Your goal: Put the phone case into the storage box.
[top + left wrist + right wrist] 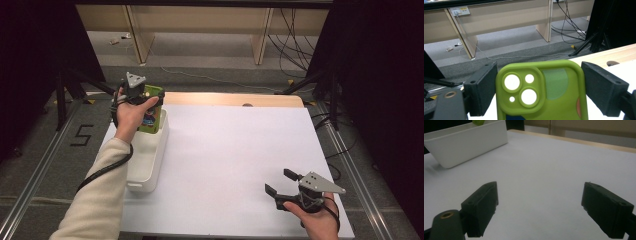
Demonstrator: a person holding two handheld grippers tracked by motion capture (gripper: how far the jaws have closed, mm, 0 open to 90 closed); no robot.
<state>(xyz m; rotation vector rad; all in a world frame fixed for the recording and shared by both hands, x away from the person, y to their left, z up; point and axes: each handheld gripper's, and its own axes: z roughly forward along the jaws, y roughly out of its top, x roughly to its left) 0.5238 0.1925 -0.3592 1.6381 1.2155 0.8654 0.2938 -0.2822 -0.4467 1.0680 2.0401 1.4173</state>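
A lime-green phone case with camera cut-outs stands upright between the jaws of my left gripper, which is shut on its two sides. The case hangs over the far end of a white bin at the table's left. A corner of the green case peeks above the bin in the right gripper view. My right gripper rests low over the near right of the table, jaws wide open with nothing between them.
A white sheet covers the table, with a wooden strip along its far edge. Beyond it are a floor with cables and wooden furniture legs. Black tripod legs stand at the far left and right.
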